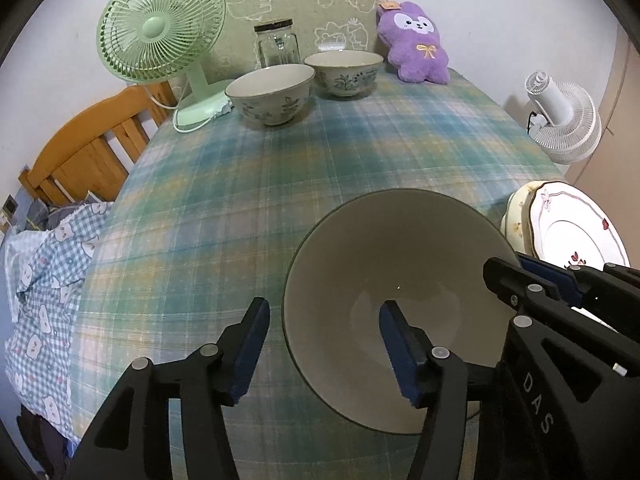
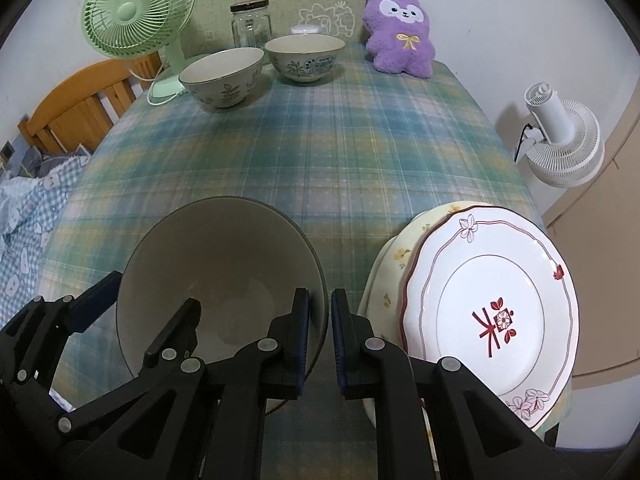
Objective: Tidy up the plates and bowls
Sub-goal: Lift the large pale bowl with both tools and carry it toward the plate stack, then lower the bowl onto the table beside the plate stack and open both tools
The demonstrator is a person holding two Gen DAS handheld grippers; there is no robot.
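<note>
We are gripping the near bowl by its right rim with the right gripper: its jaws are clenched on the wall, one pad inside, one outside. The left gripper is standing released, its jaws about half spread astride the bowl's left rim, one finger hanging inside the bowl and the other over the cloth outside, neither pressing on it. So the right side alone is holding the bowl, which is sitting low at the front of the worktop, just left of the plates stacked at the front right corner.

We are judging this as the handover step of gathering the bowls: the plates are already piled, and two more bowls are waiting side by side at the far end, well apart from ours. Next we are needing to draw the left finger clear of the rim without knocking it, then carry the bowl back and nest it in one of the far pair, keeping it level in a one-sided grip.
</note>
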